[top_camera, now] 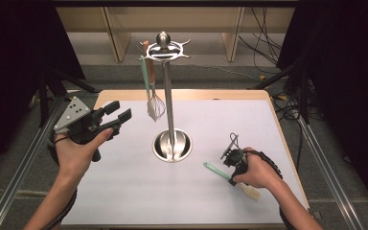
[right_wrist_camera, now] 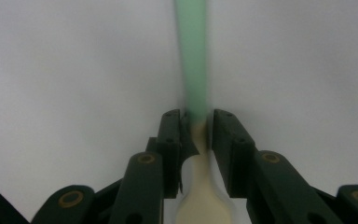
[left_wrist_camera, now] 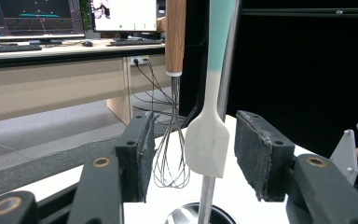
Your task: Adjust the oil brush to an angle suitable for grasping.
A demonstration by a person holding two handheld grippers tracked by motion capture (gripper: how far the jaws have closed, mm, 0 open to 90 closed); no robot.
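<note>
Utensil stand (top_camera: 168,103), table centre: whisk (top_camera: 156,104) and spatula (top_camera: 148,81) hung; second spatula (top_camera: 230,178) near right edge, clenched by right gripper (top_camera: 233,159), unhung; left gripper (top_camera: 116,113) released, idle.

1. No text, label, brand, number or sign can be read anywhere in the high view or the right gripper view.
2. In the left gripper view, the 2 monitors (left_wrist_camera: 32,18) on the far desk (left_wrist_camera: 51,49) show graphics too small and blurred to read.
</note>
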